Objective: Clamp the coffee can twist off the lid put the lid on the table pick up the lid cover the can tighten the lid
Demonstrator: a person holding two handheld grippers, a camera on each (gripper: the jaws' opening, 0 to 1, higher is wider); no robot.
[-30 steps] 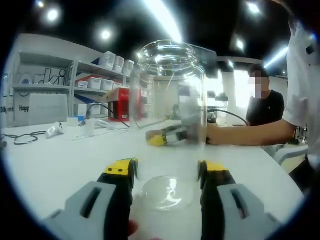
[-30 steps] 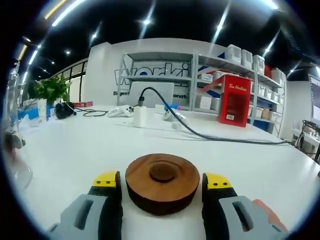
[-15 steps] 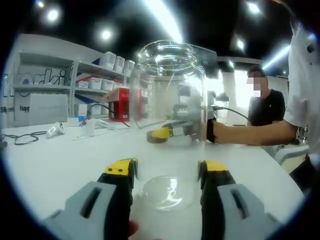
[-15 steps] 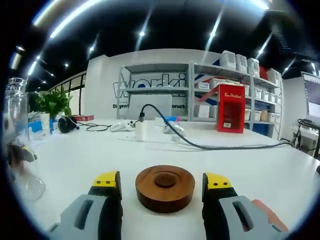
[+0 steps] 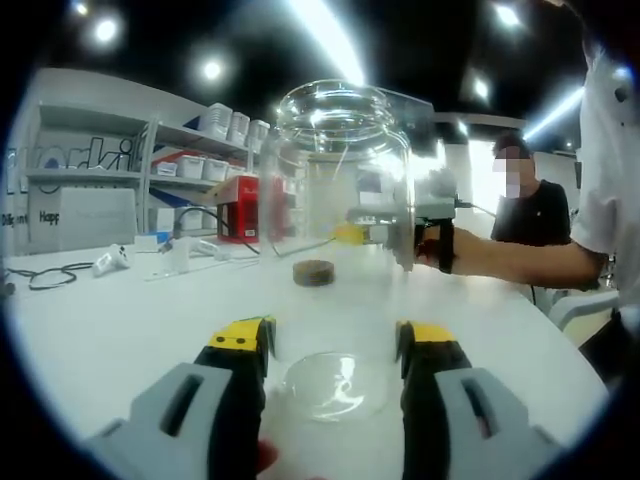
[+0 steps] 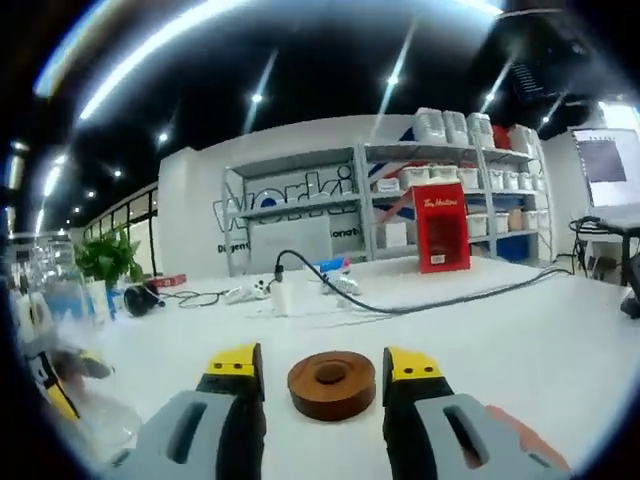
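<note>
Left gripper view: the left claw point(image 5: 333, 345) grips the open glass can point(image 5: 337, 235) low on its body, a jaw pressed to each side, and the can stands upright on the white tabletop point(image 5: 120, 310). The lid point(image 5: 313, 272), a brown wooden disc, lies flat on the tabletop beyond the can, seen through the glass. The right claw point(image 5: 352, 234) hangs above and just to the side of the lid, and a person's hand point(image 5: 432, 243) holds it with the forearm level. In the right gripper view the right claw point(image 6: 325, 364) is open, holding nothing, its jaws spread wider than the lid point(image 6: 331, 383), which lies ahead between them, apart from both. The step in hand looks like picking the lid up again. To do it well, lower the right claw squarely until the jaws bracket the lid's rim, keep them level with the tabletop, and close evenly so the disc doesn't tip or skid. The left claw should hold firm so the can's mouth stays upright for capping.
</note>
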